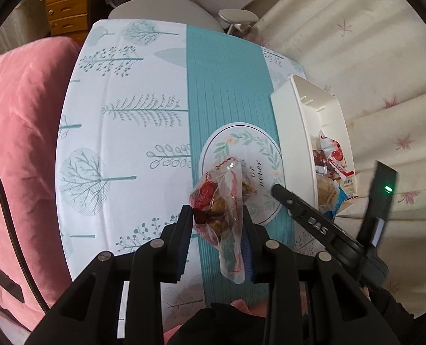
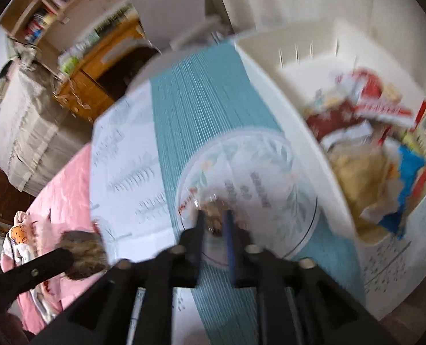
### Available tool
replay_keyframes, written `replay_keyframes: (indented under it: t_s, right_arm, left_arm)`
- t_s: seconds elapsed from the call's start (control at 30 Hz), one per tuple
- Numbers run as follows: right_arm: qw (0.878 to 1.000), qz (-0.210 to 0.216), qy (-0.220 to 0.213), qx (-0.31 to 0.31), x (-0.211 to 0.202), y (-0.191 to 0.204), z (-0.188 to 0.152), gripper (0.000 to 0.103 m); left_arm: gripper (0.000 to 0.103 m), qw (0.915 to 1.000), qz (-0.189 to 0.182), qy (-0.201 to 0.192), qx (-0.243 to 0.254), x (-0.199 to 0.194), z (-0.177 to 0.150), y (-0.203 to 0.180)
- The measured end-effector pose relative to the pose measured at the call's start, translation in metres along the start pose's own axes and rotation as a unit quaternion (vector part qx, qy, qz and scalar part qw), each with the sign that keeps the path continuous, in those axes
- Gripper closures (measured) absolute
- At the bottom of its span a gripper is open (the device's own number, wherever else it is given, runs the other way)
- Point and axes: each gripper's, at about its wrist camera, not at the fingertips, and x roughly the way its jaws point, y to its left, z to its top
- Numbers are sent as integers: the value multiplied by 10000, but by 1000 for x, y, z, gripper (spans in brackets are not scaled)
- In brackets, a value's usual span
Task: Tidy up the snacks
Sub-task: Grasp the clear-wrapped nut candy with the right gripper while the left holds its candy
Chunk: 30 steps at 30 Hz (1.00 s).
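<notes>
- The left gripper is clamped on a clear snack bag, its pads pressing both sides of the crinkled plastic, with brown pieces and a red label showing through the wrapper.
- That bag hangs above the teal runner, right at the near edge of the round floral mat; its loose tail drops down between the fingers.
- Over on the right, the white bin sits at the table's edge, just beside the mat, with red, white and blue packets already piled inside it.
- The right gripper shows heavy blur in its own view, but its jaws stand close together, pinched on a small clear-wrapped snack with something brown inside.
- This second snack is held low over the near part of the floral mat; whether it touches the mat cannot be told through the blur.
- From the left wrist view, one black finger of the right tool reaches in across the mat's right side, close to the bin wall.
- The tree-print tablecloth covers the table on both sides of the runner.
- A pink blanket lies off the table's left side.
</notes>
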Motion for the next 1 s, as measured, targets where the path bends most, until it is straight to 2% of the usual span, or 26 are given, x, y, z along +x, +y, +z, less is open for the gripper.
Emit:
replay_keyframes:
  t_s: [0.03,0.13,0.27,0.43,0.73,1.0]
  right_arm:
    - [9998,-136,133,44,8,-1,1,58]
    - [9983,-219,488,238,29,-2,0,54]
    - [9942,-197,951,463,56,-3,-2,42]
    - [9884,-258,1255,816,82,-2,-3,36]
    - [9876,-695,1203,732,101,7,11,37]
    - [9894,-841,1132,357,102,21,14,49]
  left_arm:
    - [74,10000,-10,10,-51,1,-1,4]
    - [74,9998,-23,51,-197,5,-4,16]
    - [74,9993,-23,124,-342,7,-8,33]
    - [74,9986,-59,173,-507,11,-12,52]
    - [74,9965,-65,246,-794,21,-19,73]
    - [74,9971,-14,163,-742,21,-19,68]
